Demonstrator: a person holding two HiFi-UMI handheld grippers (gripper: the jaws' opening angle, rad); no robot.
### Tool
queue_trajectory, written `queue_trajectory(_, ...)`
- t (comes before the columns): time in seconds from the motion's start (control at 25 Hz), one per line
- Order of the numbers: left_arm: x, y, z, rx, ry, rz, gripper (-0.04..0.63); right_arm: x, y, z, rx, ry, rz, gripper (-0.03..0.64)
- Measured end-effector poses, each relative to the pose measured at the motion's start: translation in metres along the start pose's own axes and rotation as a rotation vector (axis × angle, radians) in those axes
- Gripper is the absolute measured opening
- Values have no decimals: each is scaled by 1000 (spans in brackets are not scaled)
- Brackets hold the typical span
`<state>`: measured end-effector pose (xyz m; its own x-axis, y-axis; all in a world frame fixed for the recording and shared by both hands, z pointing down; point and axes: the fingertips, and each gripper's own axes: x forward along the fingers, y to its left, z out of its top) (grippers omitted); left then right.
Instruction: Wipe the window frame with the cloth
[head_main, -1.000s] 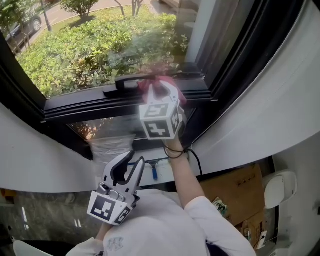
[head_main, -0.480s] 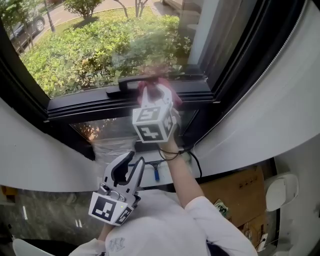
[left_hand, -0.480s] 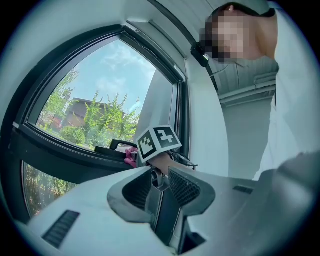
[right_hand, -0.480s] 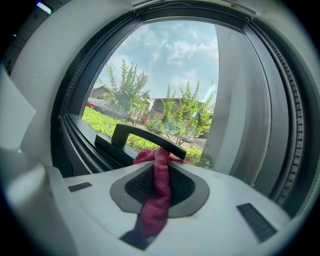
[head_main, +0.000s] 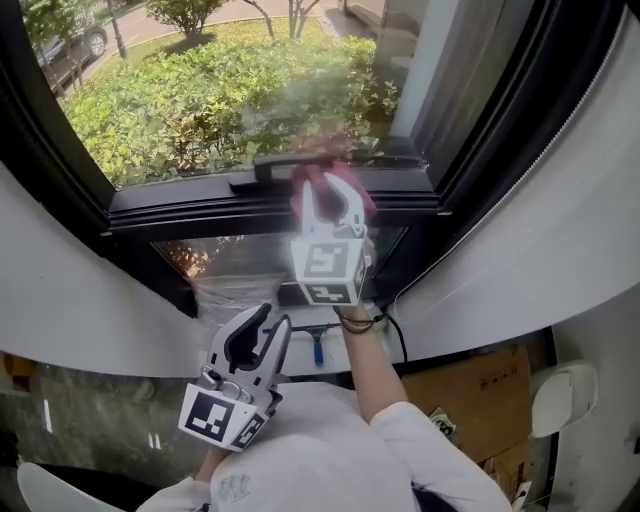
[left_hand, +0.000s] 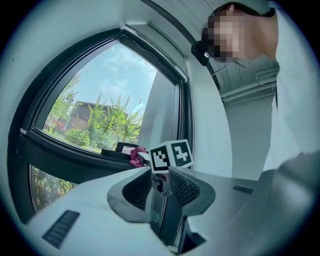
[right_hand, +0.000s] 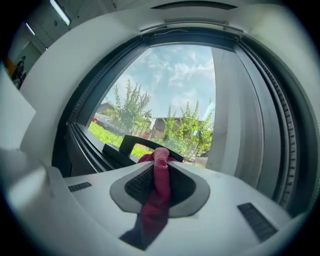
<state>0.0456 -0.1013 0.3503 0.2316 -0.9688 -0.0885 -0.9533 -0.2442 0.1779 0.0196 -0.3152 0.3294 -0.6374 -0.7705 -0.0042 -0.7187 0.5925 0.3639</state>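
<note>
A dark red cloth (head_main: 358, 196) is pinched in my right gripper (head_main: 330, 190), which is shut on it and presses it onto the black window frame (head_main: 190, 212) just under the handle. In the right gripper view the cloth (right_hand: 159, 192) hangs between the jaws of that gripper (right_hand: 161, 167), with the frame (right_hand: 87, 145) ahead. My left gripper (head_main: 272, 318) hangs low near the person's chest, away from the window, jaws together and holding nothing. From the left gripper view, that gripper (left_hand: 160, 175) looks toward the cloth (left_hand: 136, 156) on the frame.
A black window handle (head_main: 285, 163) sits on the frame beside the cloth. White curved wall (head_main: 80, 320) runs under the window. Below lie a blue-handled squeegee (head_main: 318, 345), a black cable (head_main: 396, 330) and a cardboard box (head_main: 470, 385).
My right gripper slid the cloth a little to the left along the frame, toward the handle, and its cube has turned more upright. The left gripper has stayed put.
</note>
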Motion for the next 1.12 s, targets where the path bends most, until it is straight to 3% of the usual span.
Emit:
queue_trajectory(0.2,-1,2,0,0,6,2,115,-26,-11,17,30,-173,48,66)
queue_trajectory(0.36,1,4,-2,4,14,-2,115,-59,-55,33,72,-302,-55,66)
queue_trajectory(0.64,6,1,0,8,14,-28,115,-92,-152,-7,27,-210,-268,66)
queue_trajectory(0.8,8,0,0,13,18,-38,115,-93,-166,-38,38,-155,-296,66)
queue_trajectory(1.0,10,-1,-2,12,27,-40,115,-76,-167,-70,84,-123,-271,66)
queue_trajectory(1.12,10,1,-3,10,27,-36,115,-70,-166,-81,105,-145,-280,66)
